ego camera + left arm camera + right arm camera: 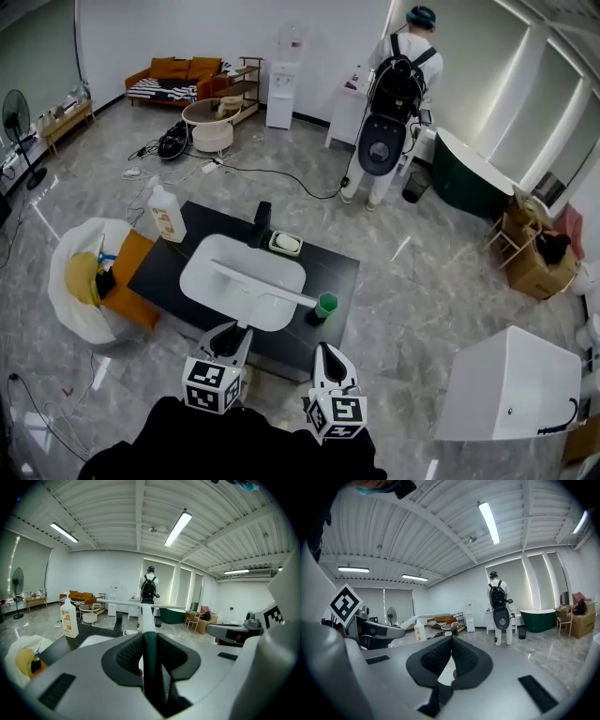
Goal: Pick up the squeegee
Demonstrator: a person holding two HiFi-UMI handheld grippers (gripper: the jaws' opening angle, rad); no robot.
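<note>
The squeegee (pixel 267 283) has a long white blade and a dark handle, and it hangs over the white sink basin (pixel 202 281). My left gripper (pixel 230 343) is shut on the handle at the table's near edge. In the left gripper view the dark handle (pixel 151 667) runs up between the pads of the left gripper (pixel 149 638) to the white neck and blade (pixel 126 603). My right gripper (pixel 330 364) stands just right of it, shut with nothing between the pads of the right gripper (pixel 451 642). The blade (pixel 407 622) shows at the left of the right gripper view.
The sink sits in a black table (pixel 333 267) with a black faucet (pixel 262 223), a soap dish (pixel 285 244), a soap bottle (pixel 166 214) and a green cup (pixel 325 305). A white bag (pixel 80 281) lies left. A white box (pixel 511 384) stands right. A person (pixel 398 94) stands far back.
</note>
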